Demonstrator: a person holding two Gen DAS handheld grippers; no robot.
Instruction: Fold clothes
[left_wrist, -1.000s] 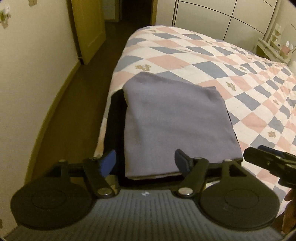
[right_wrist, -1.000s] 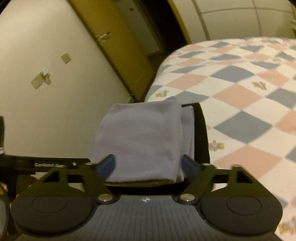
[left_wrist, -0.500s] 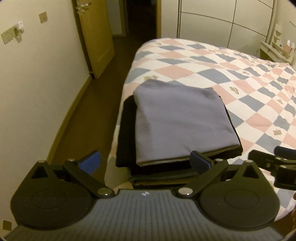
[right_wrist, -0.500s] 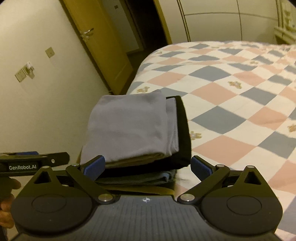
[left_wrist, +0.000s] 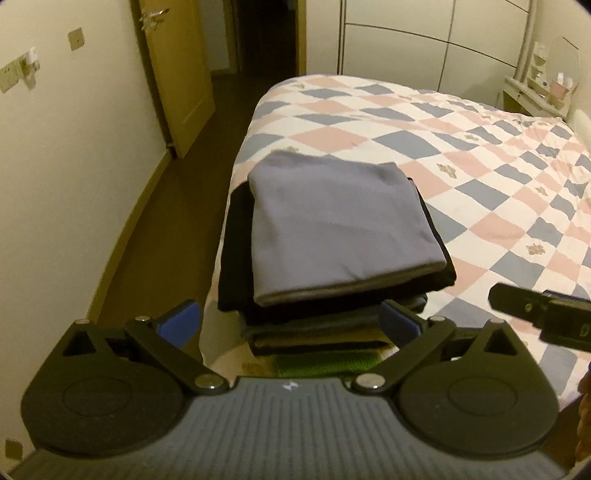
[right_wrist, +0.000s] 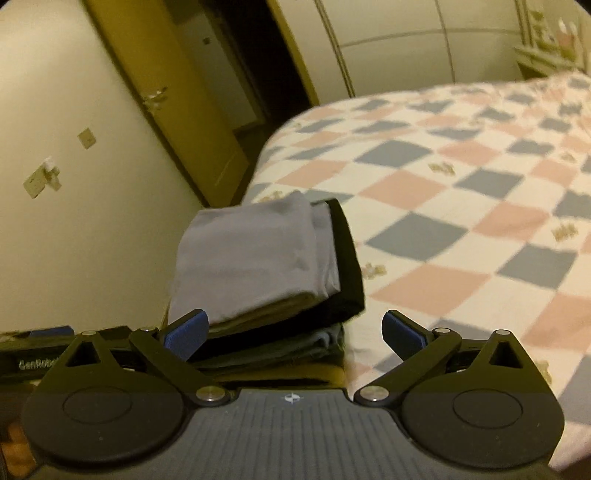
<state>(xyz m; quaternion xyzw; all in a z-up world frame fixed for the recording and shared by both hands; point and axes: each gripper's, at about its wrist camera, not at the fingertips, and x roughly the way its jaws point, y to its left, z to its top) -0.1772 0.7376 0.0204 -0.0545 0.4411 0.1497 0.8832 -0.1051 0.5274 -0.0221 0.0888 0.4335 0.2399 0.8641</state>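
Clothes stack (left_wrist: 332, 266) sits at the bed (left_wrist: 461, 140) corner nearest the door (left_wrist: 177, 74), grey garment (left_wrist: 340, 225) on top, black one (left_wrist: 236, 258) under it. Left claw (left_wrist: 290, 319) wide open, empty, just short of the stack. Right claw (right_wrist: 293, 330) wide open, empty, beside the stack.

the left hand-held gripper (left_wrist: 290, 325) is spread wide, empty, before a stack of folded clothes (left_wrist: 332, 266) topped by a grey-blue garment (left_wrist: 340, 225) at the bed (left_wrist: 461, 147) edge.
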